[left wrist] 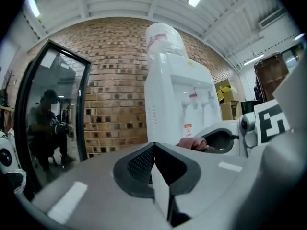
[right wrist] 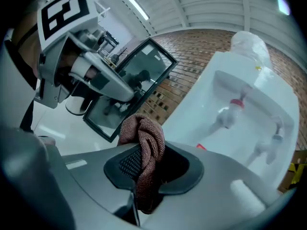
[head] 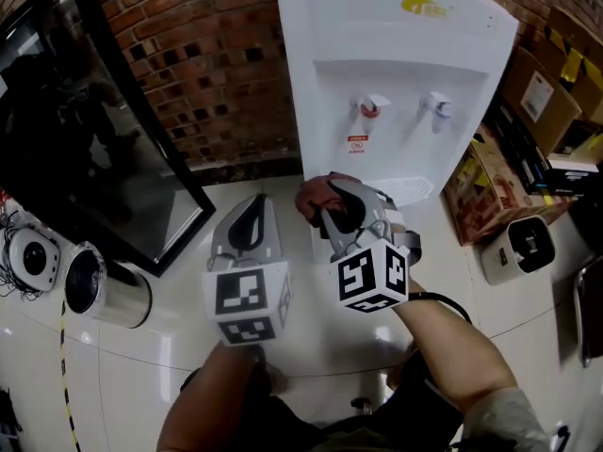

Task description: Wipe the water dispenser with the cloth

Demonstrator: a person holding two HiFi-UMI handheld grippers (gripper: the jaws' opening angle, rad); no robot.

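And there was the water dispenser (head: 396, 64), one white unit standing on the floor at its far edge, against the brick wall (head: 207, 55). A yellow logo (head: 426, 6) sat near its top, too small to read. Two taps on the front: one red (head: 370, 107), one blue (head: 435, 104). One red-and-white sticker (head: 357, 143) below the red tap, print too small to read. In the left gripper view one bottle (left wrist: 163, 37) stood on top of the dispenser, wrapped in plastic, contents impossible to tell.

The right claw (head: 341, 217) was clenched on the one cloth (right wrist: 144, 138), a brown towel bunched between its pads and bulging above them, held close in front of the dispenser, level with the drip tray (head: 412, 191), not touching it as far as one could see. The left claw (left wrist: 154, 163) was clenched too, pads together with nothing between them, just beside the right one.

Cardboard boxes (head: 542, 92) were stacked right of the dispenser. One steel canister (head: 105, 288) stood on the floor at the left, its contents not visible.
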